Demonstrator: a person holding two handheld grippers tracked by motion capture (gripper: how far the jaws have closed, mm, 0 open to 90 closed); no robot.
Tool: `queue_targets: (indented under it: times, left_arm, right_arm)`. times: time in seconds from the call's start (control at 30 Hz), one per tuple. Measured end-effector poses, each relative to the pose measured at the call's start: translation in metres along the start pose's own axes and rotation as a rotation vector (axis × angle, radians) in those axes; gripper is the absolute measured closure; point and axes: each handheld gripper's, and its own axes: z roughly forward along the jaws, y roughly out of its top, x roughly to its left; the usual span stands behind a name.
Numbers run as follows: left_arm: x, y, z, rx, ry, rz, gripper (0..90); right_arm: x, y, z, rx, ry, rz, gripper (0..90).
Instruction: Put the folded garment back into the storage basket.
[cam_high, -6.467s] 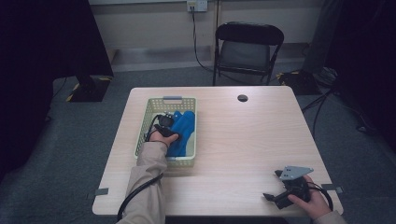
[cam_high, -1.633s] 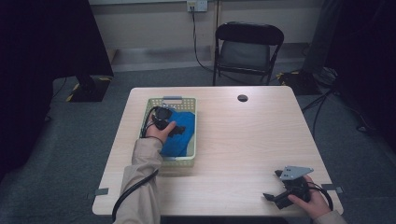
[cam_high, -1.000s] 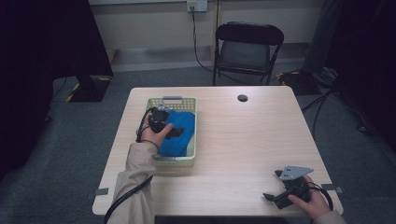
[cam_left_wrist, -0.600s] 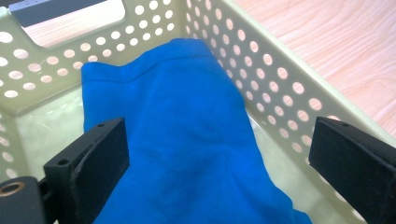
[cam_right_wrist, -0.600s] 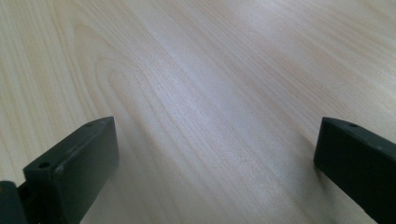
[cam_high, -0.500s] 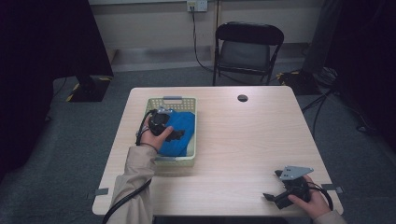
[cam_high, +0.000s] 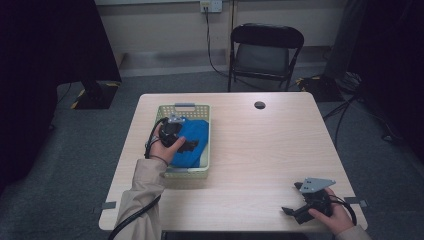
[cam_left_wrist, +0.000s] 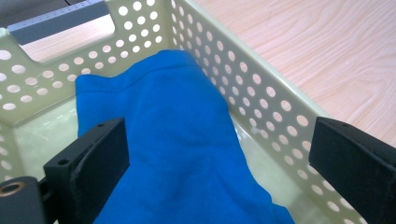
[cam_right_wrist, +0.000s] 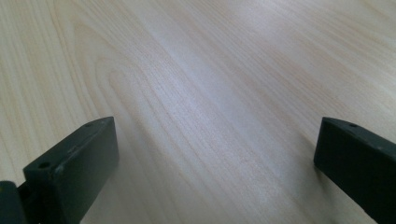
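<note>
A blue cloth (cam_high: 192, 137) (cam_left_wrist: 173, 154) lies bunched inside a pale green perforated basket (cam_high: 170, 172) (cam_left_wrist: 261, 98) on the left half of the table. My left gripper (cam_high: 187, 145) (cam_left_wrist: 219, 149) hangs over the basket, open, its jaws straddling the cloth's raised fold without closing on it. Near the table's front right corner, my right gripper (cam_high: 295, 212) (cam_right_wrist: 215, 158) rests open just above bare wood, with nothing between its jaws.
The light wooden table (cam_high: 265, 150) has a small dark cable hole (cam_high: 259, 105) near its far edge. A black folding chair (cam_high: 265, 47) stands behind the table. The basket has a grey handle (cam_high: 184, 105) at its far end.
My left gripper has drawn back toward the person and left within the basket, over the cloth. The right gripper has stayed put.
</note>
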Motion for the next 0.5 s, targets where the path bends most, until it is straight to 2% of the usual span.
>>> queue_targets:
  times: [0.5]
  left_arm:
    - [-0.0091, -0.0017, -0.01, -0.03, -0.02, 0.03, 4.4]
  right_arm:
    - [0.0, 0.0, 0.0, 0.0, 0.0, 0.0, 0.0]
